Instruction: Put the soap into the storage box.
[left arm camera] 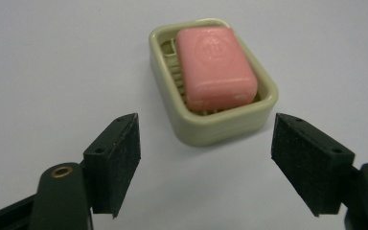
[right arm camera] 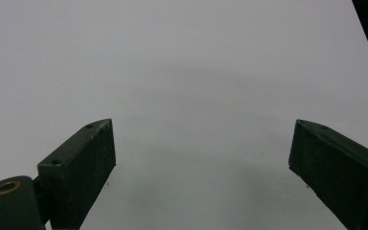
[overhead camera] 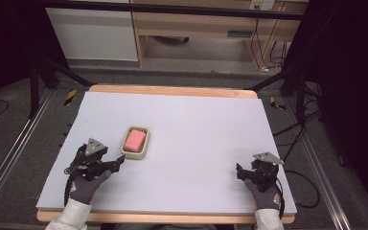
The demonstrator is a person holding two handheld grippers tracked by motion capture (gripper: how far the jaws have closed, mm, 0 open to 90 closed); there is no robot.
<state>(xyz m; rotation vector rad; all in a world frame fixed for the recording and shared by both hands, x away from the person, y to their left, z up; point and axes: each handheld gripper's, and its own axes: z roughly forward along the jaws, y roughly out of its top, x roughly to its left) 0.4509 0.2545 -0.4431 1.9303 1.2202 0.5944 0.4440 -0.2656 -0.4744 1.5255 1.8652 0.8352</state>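
We note the table [overhead camera: 182, 120] first: a pale grey sheet on a wooden top, running well ahead of both grippers. Beyond its far edge stand a wooden shelf unit [overhead camera: 196, 24] and a white panel [overhead camera: 93, 33], with dark frame legs [overhead camera: 33, 91] to either side, well apart from the tools.

Next the left gripper [overhead camera: 117, 162], held in a grey-gloved hand [overhead camera: 87, 186] near the table's near left corner. Its jaws stand wide apart with nothing between them. In the left gripper view both black pads [left arm camera: 120, 158] hang over bare sheet, short of the dish.

The right gripper [overhead camera: 239, 171] sits low at the near right, in the other gloved hand [overhead camera: 266, 194]. Its jaws are also spread wide, and the right gripper view gives us plain grey surface ahead of them.

The soap dish [overhead camera: 135, 143], pale green and rounded, lies just ahead of the left gripper's tips and slightly to their right, not touching. Nothing stands between the tips and the dish. It is far off to the left of the right gripper.

Smallest, the pink soap bar [left arm camera: 215, 67] rests inside the dish on its ribbed floor, tilted a little against the far rim.
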